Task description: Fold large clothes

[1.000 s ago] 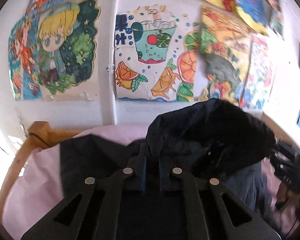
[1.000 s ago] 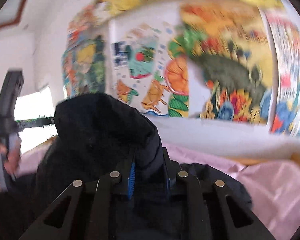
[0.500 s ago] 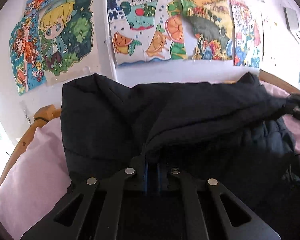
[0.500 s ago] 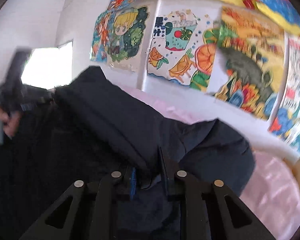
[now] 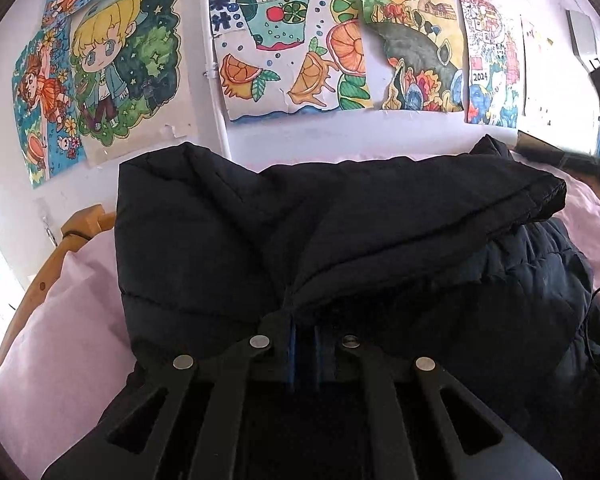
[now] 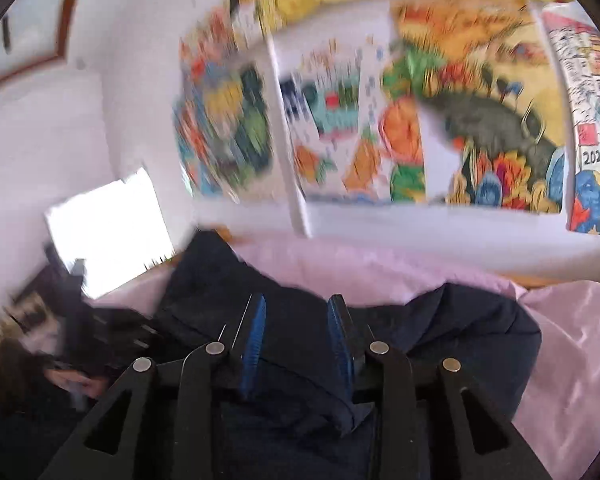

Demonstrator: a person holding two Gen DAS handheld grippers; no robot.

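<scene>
A dark navy puffer jacket [image 5: 340, 220] lies on the pink bedding [image 5: 60, 340], its top layer folded over toward the wall. My left gripper [image 5: 304, 320] is shut on the near edge of that fold, and the fabric bunches right at the tips. In the blurred right wrist view the same jacket [image 6: 440, 328] lies under my right gripper [image 6: 298, 320]. Its jaws are opening: the blue pads [image 6: 256, 340] stand apart, fabric lies loose between them, and neither pad presses on it. A hand with the other gripper [image 6: 72, 320] shows blurred at the left.
A white wall hung with coloured drawings [image 5: 280, 40] stands just behind the bed. A curved wooden bed frame [image 5: 40, 280] runs along the left edge. Pink bedding [image 6: 560, 340] spreads to the right of the jacket. A bright window [image 6: 108, 232] is at the left.
The left gripper has come down with the jacket fold, which now lies flat over the rest of the jacket. The right jaws have parted and let go of the fabric.
</scene>
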